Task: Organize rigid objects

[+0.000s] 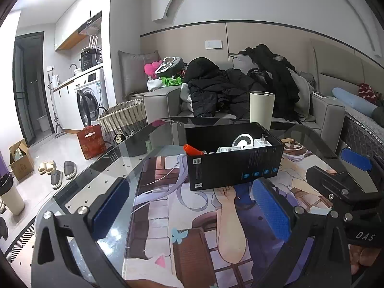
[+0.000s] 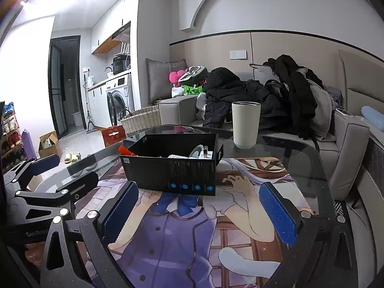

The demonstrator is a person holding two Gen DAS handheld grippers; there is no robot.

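Both the left tongs (image 1: 192, 212) and the right tongs (image 2: 199, 212) hang wide apart and hold nothing, a little back from the black box (image 1: 234, 160), which sits on the picture mat (image 1: 168, 216) toward the counter's (image 1: 79, 187) far edge. Inside it lie an orange piece (image 1: 192, 150), a white round thing (image 1: 242, 141) and a white plug (image 1: 262, 142). The only loose thing on view is the cream cup (image 1: 261, 109) at the far edge, behind the box. If it goes next, approach level, straddle its body low down, and close gently so the cup stays upright.
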